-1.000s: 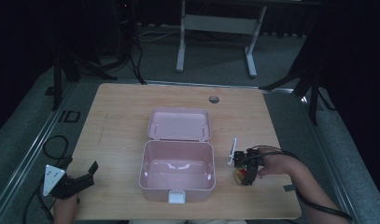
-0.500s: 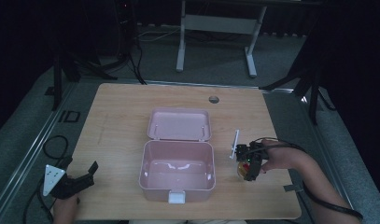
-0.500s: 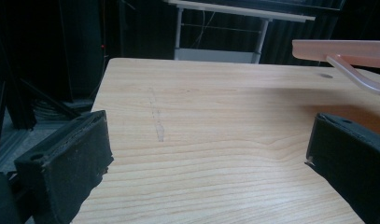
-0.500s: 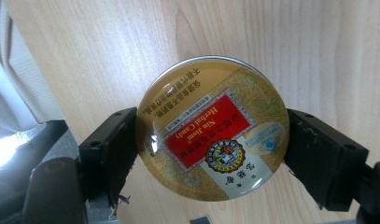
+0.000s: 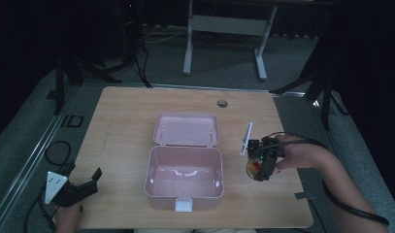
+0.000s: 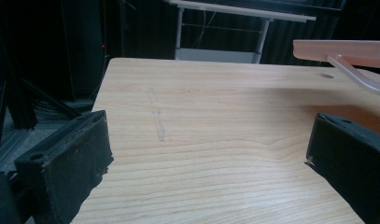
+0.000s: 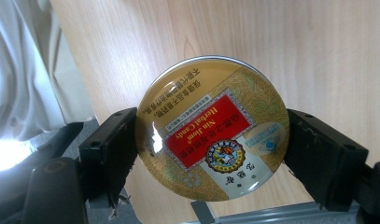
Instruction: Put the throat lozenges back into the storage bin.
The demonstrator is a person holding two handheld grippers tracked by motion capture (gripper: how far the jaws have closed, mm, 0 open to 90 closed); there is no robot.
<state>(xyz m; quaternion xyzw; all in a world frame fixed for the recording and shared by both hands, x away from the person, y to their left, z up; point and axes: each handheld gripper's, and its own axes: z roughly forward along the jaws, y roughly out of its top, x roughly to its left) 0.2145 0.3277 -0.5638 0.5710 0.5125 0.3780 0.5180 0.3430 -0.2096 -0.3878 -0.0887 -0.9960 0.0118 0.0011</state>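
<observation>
We see the right gripper pinching a round, glossy gold candy tin — edgewise between its black jaws — above the wooden table.

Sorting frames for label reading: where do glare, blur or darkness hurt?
Right gripper view: sharp, a small glare streak on the candy tin, label legible. Left gripper view: the near tongs look soft, pink box overexposed. High view: dim surroundings, the tin too small to read.

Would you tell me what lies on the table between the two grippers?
In the high view, the open pink plastic box sits between the left gripper and the right gripper, which clamps a round gold candy tin.
</observation>
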